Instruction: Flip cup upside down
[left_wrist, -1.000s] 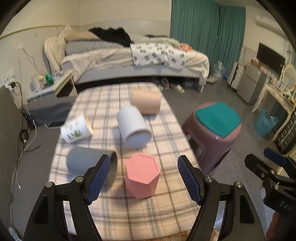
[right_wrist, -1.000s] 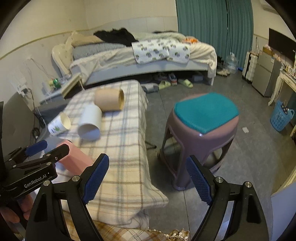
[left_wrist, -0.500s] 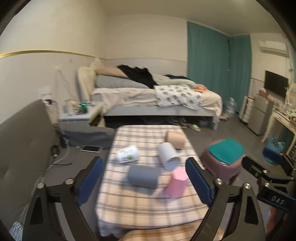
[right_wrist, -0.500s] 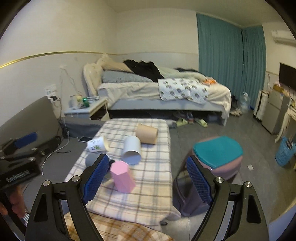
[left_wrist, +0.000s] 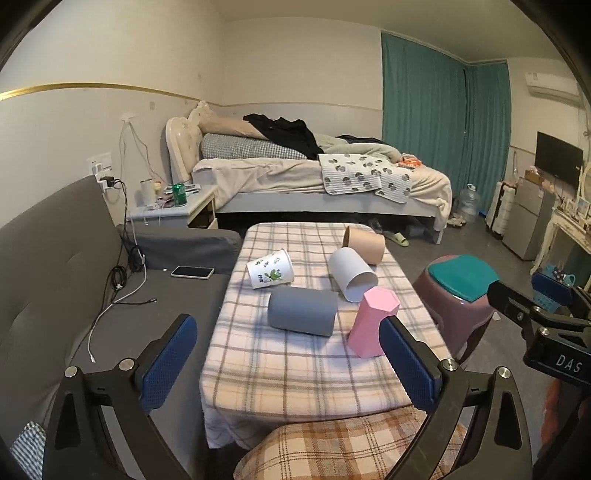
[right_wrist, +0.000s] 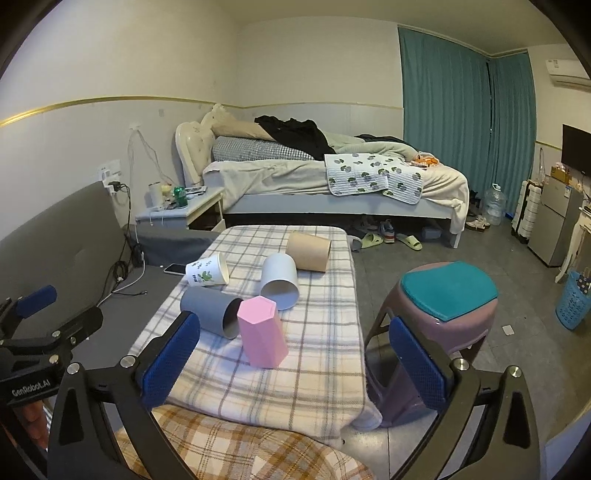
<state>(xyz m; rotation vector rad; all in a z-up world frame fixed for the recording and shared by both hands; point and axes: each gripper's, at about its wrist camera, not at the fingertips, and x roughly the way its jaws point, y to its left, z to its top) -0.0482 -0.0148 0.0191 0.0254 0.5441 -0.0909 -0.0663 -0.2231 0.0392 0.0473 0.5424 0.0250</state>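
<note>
A pink hexagonal cup (left_wrist: 372, 323) (right_wrist: 261, 332) stands upside down on the plaid-covered table (left_wrist: 288, 365) (right_wrist: 325, 332), near its front edge. Lying on their sides are a grey cup (left_wrist: 302, 311) (right_wrist: 210, 311), a white cup (left_wrist: 351, 274) (right_wrist: 279, 280), a tan cup (left_wrist: 364, 240) (right_wrist: 308, 251) and a printed paper cup (left_wrist: 270, 268) (right_wrist: 207, 274). My left gripper (left_wrist: 288, 363) is open and empty, held back from the table's front edge. My right gripper (right_wrist: 291, 363) is open and empty, also held back, to the right.
A purple stool with a teal cushion (left_wrist: 461, 291) (right_wrist: 439, 314) stands right of the table. A grey sofa (left_wrist: 55, 277) with a phone (left_wrist: 192, 272) and cables lies left. A bed (left_wrist: 314, 177) is behind. A plaid cushion (left_wrist: 351, 450) lies below the grippers.
Both grippers have pulled back and up from the table, so the cups look smaller and farther. The pink cup stays standing upside down. Both jaws stay open.
</note>
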